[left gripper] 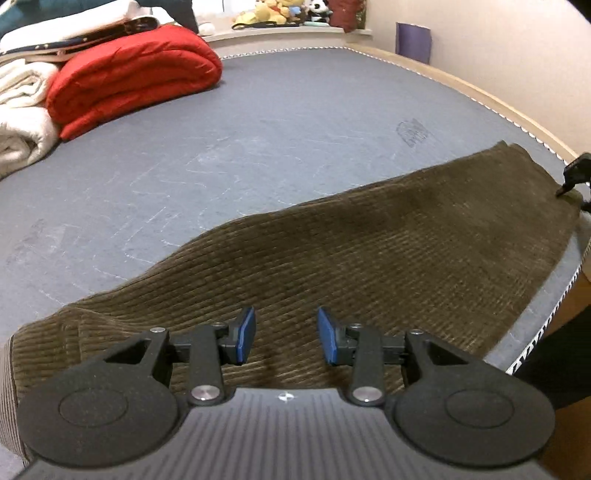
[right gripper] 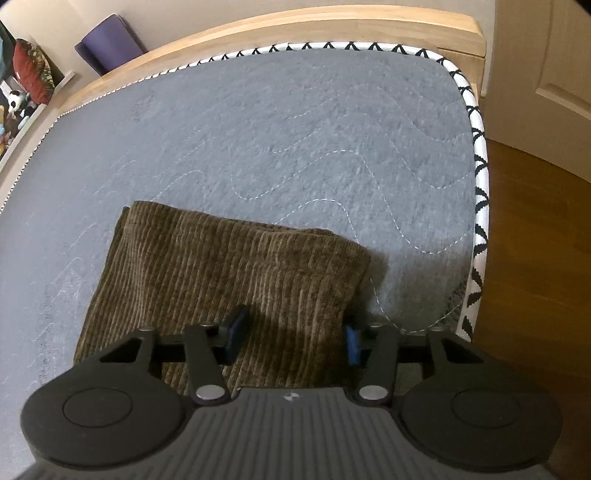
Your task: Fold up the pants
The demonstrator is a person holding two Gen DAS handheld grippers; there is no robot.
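Brown corduroy pants (left gripper: 369,251) lie flat in a long band on the grey mattress (left gripper: 258,129), waistband end at the lower left. My left gripper (left gripper: 286,336) hovers just over that end, open, blue pads apart with nothing between them. In the right wrist view the leg end of the pants (right gripper: 229,258) lies near the mattress corner. My right gripper (right gripper: 293,338) straddles its near right edge, one finger on the cloth, the other beside the edge. The jaws stand apart and the cloth between them looks flat. The right gripper (left gripper: 574,177) also shows at the far right of the left wrist view.
A folded red quilt (left gripper: 133,74) and white blankets (left gripper: 22,110) are piled at the mattress's far left. Plush toys (left gripper: 273,13) sit on a ledge behind. A wooden bed frame (right gripper: 332,26) rims the mattress (right gripper: 295,129). Wooden floor (right gripper: 535,221) lies to the right.
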